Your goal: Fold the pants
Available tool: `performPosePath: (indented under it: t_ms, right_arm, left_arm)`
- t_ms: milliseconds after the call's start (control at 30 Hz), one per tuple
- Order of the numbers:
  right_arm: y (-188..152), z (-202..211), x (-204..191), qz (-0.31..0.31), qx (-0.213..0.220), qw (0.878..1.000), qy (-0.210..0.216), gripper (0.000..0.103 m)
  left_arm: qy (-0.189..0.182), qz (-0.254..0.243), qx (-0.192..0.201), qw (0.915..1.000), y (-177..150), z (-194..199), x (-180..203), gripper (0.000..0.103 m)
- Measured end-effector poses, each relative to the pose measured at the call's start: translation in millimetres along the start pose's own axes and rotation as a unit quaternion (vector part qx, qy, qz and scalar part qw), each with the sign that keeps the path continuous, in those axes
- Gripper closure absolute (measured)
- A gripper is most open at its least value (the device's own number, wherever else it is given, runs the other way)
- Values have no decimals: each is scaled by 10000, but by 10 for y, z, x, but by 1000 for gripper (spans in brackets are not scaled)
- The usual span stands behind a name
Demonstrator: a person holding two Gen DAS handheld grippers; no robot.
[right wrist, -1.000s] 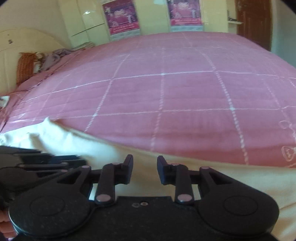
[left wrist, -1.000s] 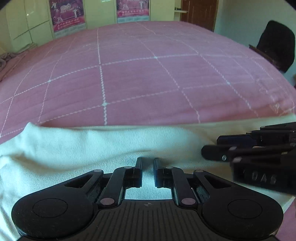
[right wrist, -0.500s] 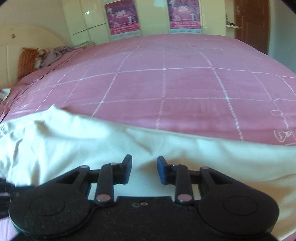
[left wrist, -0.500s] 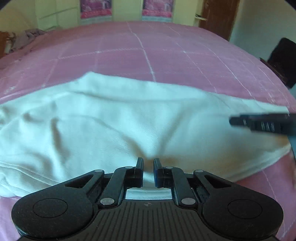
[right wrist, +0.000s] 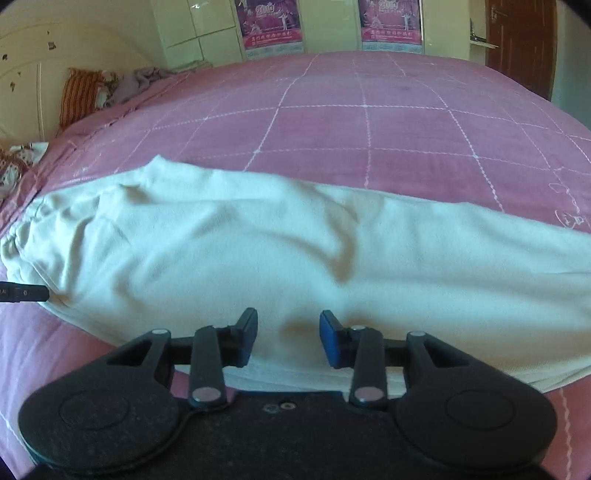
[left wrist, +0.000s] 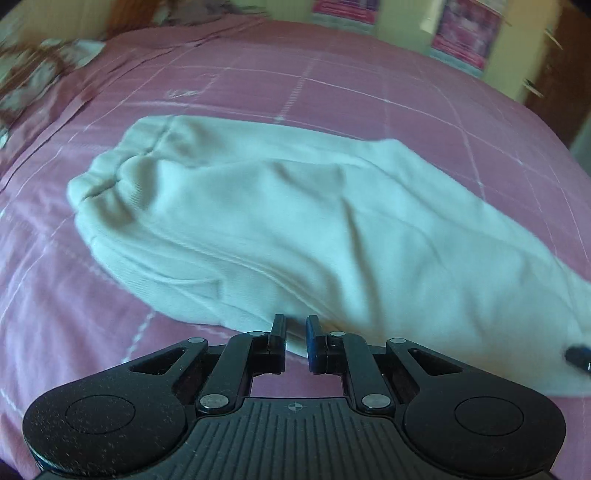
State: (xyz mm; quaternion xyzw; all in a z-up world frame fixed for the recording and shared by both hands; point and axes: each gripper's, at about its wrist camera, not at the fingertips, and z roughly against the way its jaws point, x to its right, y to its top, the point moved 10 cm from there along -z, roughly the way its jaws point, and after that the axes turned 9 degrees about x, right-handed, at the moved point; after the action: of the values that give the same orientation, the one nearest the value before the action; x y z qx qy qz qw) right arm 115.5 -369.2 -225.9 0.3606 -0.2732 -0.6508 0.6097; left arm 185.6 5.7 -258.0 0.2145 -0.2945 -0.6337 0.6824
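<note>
White pants [left wrist: 303, 221] lie folded lengthwise on the pink bed, waistband at the left end [left wrist: 110, 173]. They also fill the right wrist view [right wrist: 295, 258]. My left gripper [left wrist: 295, 328] hovers at the pants' near edge, jaws a narrow gap apart, holding nothing. My right gripper [right wrist: 288, 328] is open and empty over the pants' near edge. The right gripper's tip shows at the right edge of the left wrist view [left wrist: 578, 356]; the left gripper's tip shows at the left of the right wrist view [right wrist: 26, 293].
Pink checked bedspread [right wrist: 369, 122] stretches far behind the pants. Pillows and crumpled clothes [right wrist: 96, 88] lie at the headboard on the left. A wardrobe with posters [right wrist: 273, 26] and a brown door [right wrist: 517, 40] stand beyond the bed.
Both grippers have pulled back from the pants and apart from each other. The left view has swung left to the waistband end. The right jaws have opened wider.
</note>
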Motion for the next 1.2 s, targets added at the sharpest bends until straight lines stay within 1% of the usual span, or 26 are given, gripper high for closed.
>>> performPosePath:
  t_ms: [33, 100, 200, 267, 333, 400, 467, 533, 567, 600, 633, 667, 700, 733, 767, 800, 833, 867, 933, 967, 1000, 1033, 1100, 1133, 1200]
  right_arm:
    - [10, -15, -62, -8, 7, 10000, 37, 58]
    - [1, -54, -226, 84, -24, 9998, 156, 53]
    - [-45, -108, -459, 257, -64, 9993, 259, 51]
    - [-69, -134, -548, 236, -89, 9992, 303, 50]
    - [-81, -141, -576, 174, -95, 9993, 303, 48]
    - [-78, -137, -569, 110, -101, 9995, 290, 48]
    - [-75, -133, -554, 39, -108, 9996, 269, 48]
    - [-76, -129, -524, 4, -111, 9997, 220, 48]
    - [-84, -134, -513, -15, -119, 9997, 201, 48]
    - [-94, -143, -500, -28, -137, 9997, 194, 48]
    - [-110, -158, -493, -28, -158, 9997, 180, 48]
    - [-123, -171, -496, -9, -175, 9997, 169, 48]
    - [-133, -180, -509, 40, -189, 9997, 162, 47]
    - [-147, -187, -529, 138, -204, 9996, 147, 47]
    - [-164, -193, -548, 279, -230, 9993, 124, 47]
    - [-183, -201, -556, 421, -258, 9987, 102, 50]
    - [-199, -205, -555, 523, -265, 9983, 73, 54]
    - [-218, -203, -545, 628, -268, 9976, 52, 56]
    - [-242, -175, -526, 705, -252, 9972, 59, 63]
    - [-257, -151, -515, 738, -250, 9969, 79, 66]
    - [-267, -131, -500, 767, -245, 9967, 87, 71]
    - [-277, -108, -480, 758, -247, 9968, 114, 73]
    - [-258, -86, -449, 659, -276, 9973, 173, 73]
    - [-220, -78, -449, 616, -275, 9975, 197, 73]
    - [-82, -34, -477, 345, -137, 9987, 357, 73]
  left_arm:
    - [130, 226, 3, 9997, 52, 7, -153, 91]
    - [437, 545, -37, 9976, 129, -1, -423, 91]
    - [530, 1049, -166, 9929, 165, -71, -715, 90]
    - [467, 1275, -228, 9905, 164, -157, -821, 90]
    - [375, 1470, -208, 9882, 219, -228, -893, 90]
    - [299, 1736, -184, 9842, 271, -272, -931, 90]
    - [208, 1998, -140, 9795, 316, -250, -957, 90]
    - [86, 2137, -19, 9769, 364, -233, -961, 88]
    - [66, 2112, 7, 9774, 381, -239, -949, 83]
    - [60, 2055, -17, 9786, 387, -255, -932, 62]
    - [107, 1993, -32, 9799, 377, -280, -916, 35]
    - [194, 1889, -10, 9818, 367, -312, -908, 27]
    - [264, 1757, -40, 9841, 339, -338, -886, 27]
    - [325, 1643, -200, 9857, 268, -397, -864, 46]
    - [376, 1595, -361, 9858, 173, -434, -852, 60]
    - [360, 1605, -334, 9858, 109, -440, -842, 63]
    - [370, 1510, -241, 9876, 82, -421, -831, 65]
    - [366, 1374, -176, 9897, 66, -390, -809, 67]
    - [318, 1299, -149, 9909, 61, -337, -793, 73]
    - [294, 1232, -135, 9918, 49, -302, -786, 75]
    - [290, 1032, -111, 9942, 35, -269, -770, 76]
    - [297, 854, -91, 9959, 27, -251, -759, 77]
    - [308, 653, -45, 9974, 77, -210, -744, 77]
    - [295, 599, 73, 9977, 150, -143, -713, 77]
    - [264, 272, 427, 9984, 312, 31, -577, 77]
